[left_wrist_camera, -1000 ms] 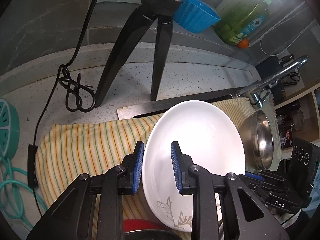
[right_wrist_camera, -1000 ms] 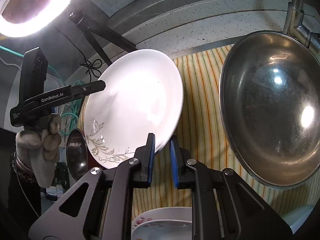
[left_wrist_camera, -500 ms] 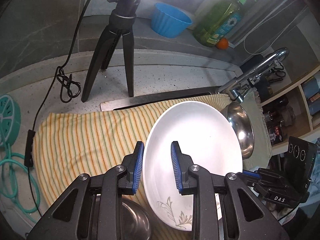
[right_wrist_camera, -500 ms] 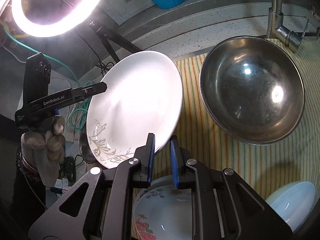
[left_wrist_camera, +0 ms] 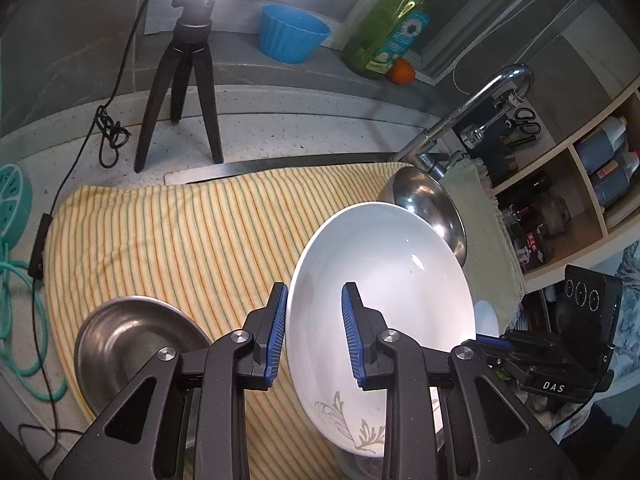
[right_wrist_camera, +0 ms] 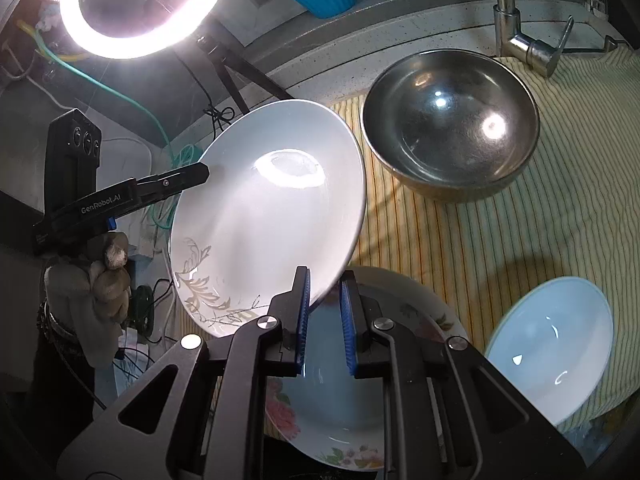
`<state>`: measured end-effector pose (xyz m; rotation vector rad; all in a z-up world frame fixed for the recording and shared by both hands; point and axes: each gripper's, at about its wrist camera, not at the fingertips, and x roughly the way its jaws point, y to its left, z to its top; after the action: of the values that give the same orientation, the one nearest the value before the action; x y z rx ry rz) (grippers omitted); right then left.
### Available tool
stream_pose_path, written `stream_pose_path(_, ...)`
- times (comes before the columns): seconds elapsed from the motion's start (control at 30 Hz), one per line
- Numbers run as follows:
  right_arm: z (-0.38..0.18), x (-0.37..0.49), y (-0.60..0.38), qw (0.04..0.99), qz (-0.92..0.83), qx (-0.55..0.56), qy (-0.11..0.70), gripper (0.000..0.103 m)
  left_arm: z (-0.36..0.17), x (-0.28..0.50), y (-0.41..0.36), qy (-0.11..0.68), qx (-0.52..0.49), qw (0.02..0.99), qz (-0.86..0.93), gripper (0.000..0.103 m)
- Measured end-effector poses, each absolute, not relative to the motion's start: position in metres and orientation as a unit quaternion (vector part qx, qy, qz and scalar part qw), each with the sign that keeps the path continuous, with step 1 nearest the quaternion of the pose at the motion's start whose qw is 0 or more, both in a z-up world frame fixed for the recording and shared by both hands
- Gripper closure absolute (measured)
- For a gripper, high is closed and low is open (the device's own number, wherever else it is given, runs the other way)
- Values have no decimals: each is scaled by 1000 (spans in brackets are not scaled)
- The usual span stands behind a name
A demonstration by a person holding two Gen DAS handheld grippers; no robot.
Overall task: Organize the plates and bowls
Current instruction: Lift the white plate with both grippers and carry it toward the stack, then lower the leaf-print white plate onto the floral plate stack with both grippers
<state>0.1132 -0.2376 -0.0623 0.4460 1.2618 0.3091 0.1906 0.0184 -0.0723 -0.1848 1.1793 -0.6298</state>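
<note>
Fingers (left_wrist_camera: 280,320) gripping white plate (left_wrist_camera: 384,280), steel bowl (right_wrist_camera: 448,128) beyond

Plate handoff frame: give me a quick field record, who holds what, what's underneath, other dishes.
held: white plate, tilted, off the cloth
left gripper: shut on the plate's rim
right gripper: shut on the opposite rim
below: floral plate on striped cloth
steel bowls: large by faucet; small at cloth's near left
other: pale bowl at right
</note>
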Motion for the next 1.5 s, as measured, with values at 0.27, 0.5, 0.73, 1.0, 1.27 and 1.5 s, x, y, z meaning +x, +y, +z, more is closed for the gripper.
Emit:
stream_pose_path(0.27,-62,79,-248,767,148,203,591,88,-75,155,7,551,-78,777,-295,78)
stream_pose_path(0.5,-72,49,-256,757,147,204,603,88,-82,124,-3,561,-82,770,-294,78)
stream_pose_path(0.73,-85,24,-270,746,135,207,618,88,-99,104,-15,579,-94,753,-297,78)
stream_pose_path(1.0,-93,11,-273,741,129,206,626,88,-113,92,-15,593,-102,743,-294,78)
stream_pose_path(1.27,-101,4,-270,736,132,198,634,88,-114,85,-19,591,-80,747,-293,78)
stream_pose_path(1.5,-104,0,-273,736,124,193,637,88,-119,81,-26,594,-67,745,-295,78)
